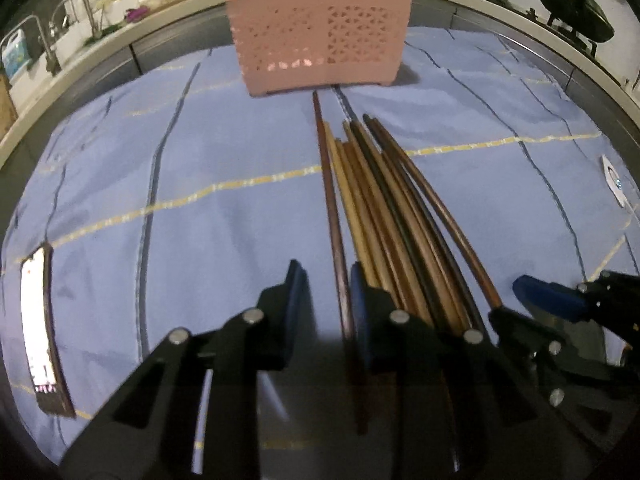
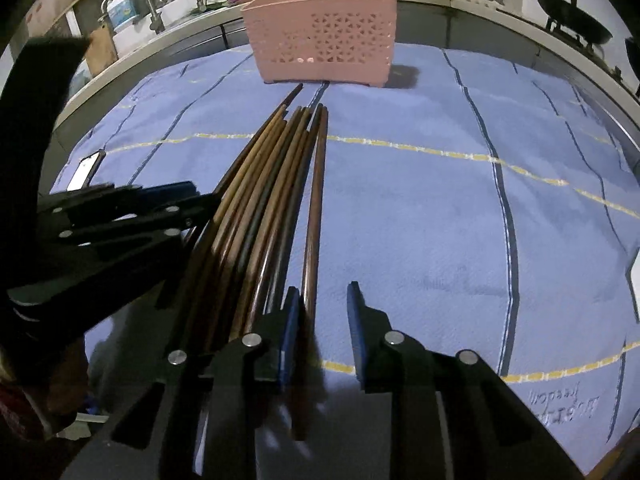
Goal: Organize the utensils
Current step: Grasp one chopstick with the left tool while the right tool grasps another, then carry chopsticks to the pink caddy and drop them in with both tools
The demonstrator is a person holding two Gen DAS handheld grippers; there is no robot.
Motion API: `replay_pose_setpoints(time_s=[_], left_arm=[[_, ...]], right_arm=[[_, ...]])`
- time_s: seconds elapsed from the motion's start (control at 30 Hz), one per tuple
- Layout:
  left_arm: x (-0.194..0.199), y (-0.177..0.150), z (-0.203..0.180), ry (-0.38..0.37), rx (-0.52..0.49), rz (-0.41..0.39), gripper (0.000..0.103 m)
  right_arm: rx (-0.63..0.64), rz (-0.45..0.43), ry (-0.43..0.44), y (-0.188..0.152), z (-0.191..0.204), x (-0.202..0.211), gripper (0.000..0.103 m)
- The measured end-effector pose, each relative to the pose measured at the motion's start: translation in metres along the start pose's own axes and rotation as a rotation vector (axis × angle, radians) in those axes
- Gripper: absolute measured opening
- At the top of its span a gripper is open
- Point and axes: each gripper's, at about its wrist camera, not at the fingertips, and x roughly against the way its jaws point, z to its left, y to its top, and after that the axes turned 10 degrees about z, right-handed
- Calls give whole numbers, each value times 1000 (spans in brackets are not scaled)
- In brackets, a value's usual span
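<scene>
On the blue cloth [image 1: 240,168], the left tool [image 1: 324,280] is open around one dark chopstick [image 1: 330,200]. The chopstick bundle [image 1: 384,200] lies to its right. The right tool [image 2: 324,300] is open around the rightmost chopstick [image 2: 316,200]. The pink holder [image 1: 320,32] stands far.

brown chopsticks [image 1: 384,200] bundled flat, pink holder [image 1: 320,32] upright

On the blue cloth [image 1: 240,160] lie roughly ten chopsticks [image 1: 384,216], too overlapped for an exact count, one pink perforated holder [image 1: 320,32] at twelve o'clock, one lit phone [image 1: 40,332] at nine o'clock, with two faucets [image 1: 76,12] and two woks [image 1: 576,8] beyond.
</scene>
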Motion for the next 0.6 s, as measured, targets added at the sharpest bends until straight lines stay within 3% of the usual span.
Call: replay_pose_setpoints(time_s=[0.07, 0.13, 0.2, 0.37, 0.47, 0.6], left_arm=[[0, 3, 4, -22, 3, 7, 6], [3, -3, 14, -44, 6, 22, 6], [6, -15, 20, -46, 3, 28, 6], [14, -40, 27, -66, -54, 46, 9], [7, -22, 21, -53, -78, 48, 20], [-8, 20, 11, 3, -112, 40, 21]], right_arm=[[9, 0, -7, 7, -3, -3, 25], [28, 12, 2, 9, -8, -4, 24], [49, 23, -26, 5, -19, -2, 15], [-3, 85, 4, 7, -50, 0, 16], [16, 105, 4, 30, -46, -7, 16], [79, 104, -9, 67, -31, -21, 20]])
